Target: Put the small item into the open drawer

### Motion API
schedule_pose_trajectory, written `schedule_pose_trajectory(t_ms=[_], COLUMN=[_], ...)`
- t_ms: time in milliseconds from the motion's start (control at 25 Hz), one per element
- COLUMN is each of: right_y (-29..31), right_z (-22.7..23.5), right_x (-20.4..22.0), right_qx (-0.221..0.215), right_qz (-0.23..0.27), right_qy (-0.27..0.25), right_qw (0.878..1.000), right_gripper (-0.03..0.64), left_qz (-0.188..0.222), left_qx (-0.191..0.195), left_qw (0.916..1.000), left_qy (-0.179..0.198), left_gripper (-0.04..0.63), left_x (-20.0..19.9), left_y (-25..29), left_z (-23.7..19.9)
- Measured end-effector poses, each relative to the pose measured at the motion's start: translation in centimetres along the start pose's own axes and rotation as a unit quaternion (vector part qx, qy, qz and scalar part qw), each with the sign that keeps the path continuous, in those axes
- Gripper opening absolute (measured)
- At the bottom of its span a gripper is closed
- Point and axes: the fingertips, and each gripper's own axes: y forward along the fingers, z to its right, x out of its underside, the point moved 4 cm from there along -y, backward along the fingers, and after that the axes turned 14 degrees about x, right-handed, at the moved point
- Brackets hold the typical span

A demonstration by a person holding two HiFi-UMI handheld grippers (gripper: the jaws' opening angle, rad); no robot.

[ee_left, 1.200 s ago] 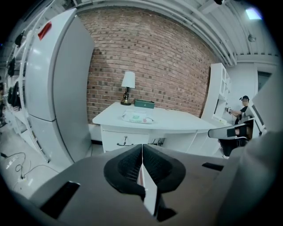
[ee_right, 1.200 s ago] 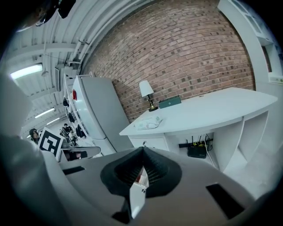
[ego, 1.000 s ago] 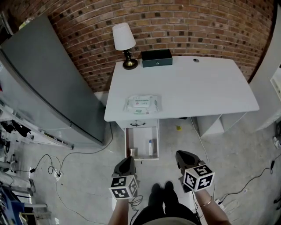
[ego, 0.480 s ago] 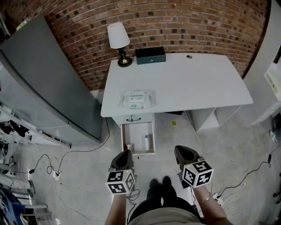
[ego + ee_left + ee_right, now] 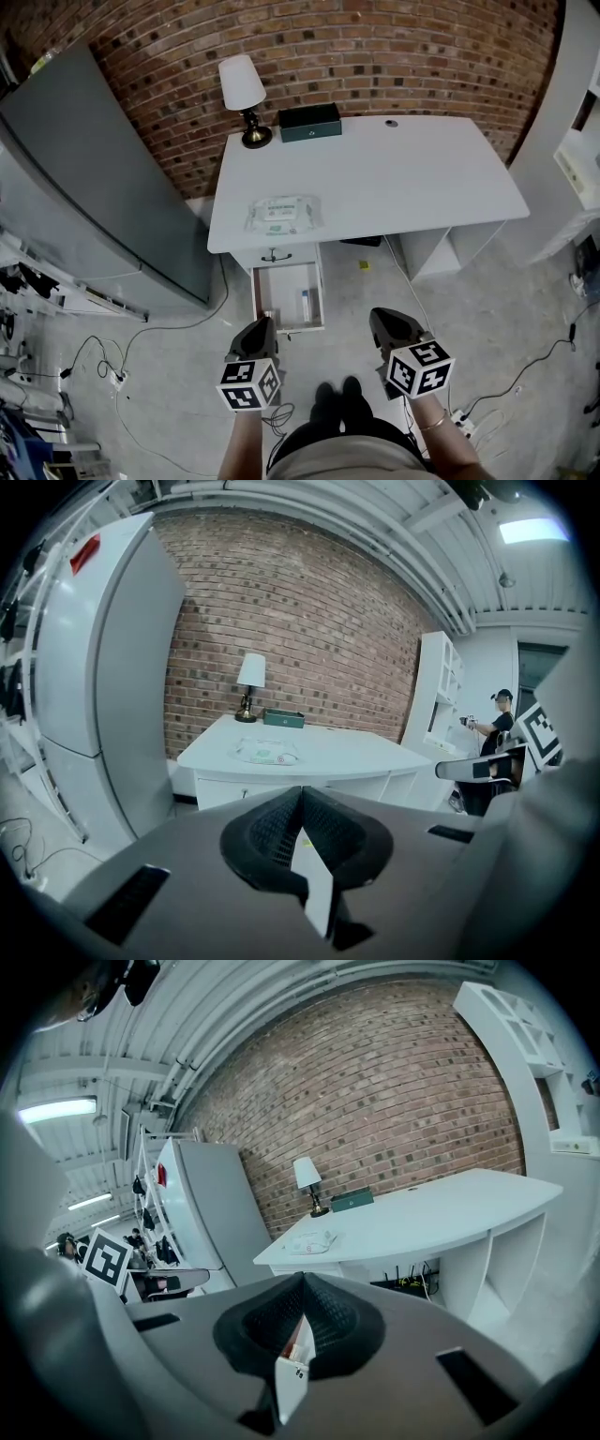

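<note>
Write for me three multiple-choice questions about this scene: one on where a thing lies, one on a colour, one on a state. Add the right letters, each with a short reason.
1. Where does the pack of wipes lie?
A) on the desk top
B) on top of the fridge
C) on the floor

2. What colour is the box beside the lamp?
A) red
B) dark green
C) yellow

3. How is the drawer under the desk?
A) shut
B) pulled open
C) taken out and lying on the floor

Answers:
1 A, since the head view shows it on the white top near the front left edge.
2 B, since it looks dark green against the white top.
3 B, since its inside shows, with small things in it.
</note>
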Motion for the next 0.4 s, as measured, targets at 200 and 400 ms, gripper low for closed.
schedule_pose_trajectory(t_ms=[200, 400], right_y=[-0.6, -1.0], right_z=[0.6, 1.1], right_x=[-0.3, -0.6], right_qx=[0.001, -0.003], right_qz=[0.005, 0.008], right_qy=[0.002, 0.003], right_qw=[1.0, 1.0], right_gripper=[0.005, 0.005], left_qz=[0.0, 0.003], left_qx=[0.002, 0.001], left_qw=[1.0, 1.0], left_qy=[0.007, 0.007], left_gripper=[0.022, 0.023], left_x=[-0.2, -0.6], left_y=[0.4, 0.8], left_z=[1.0, 1.4])
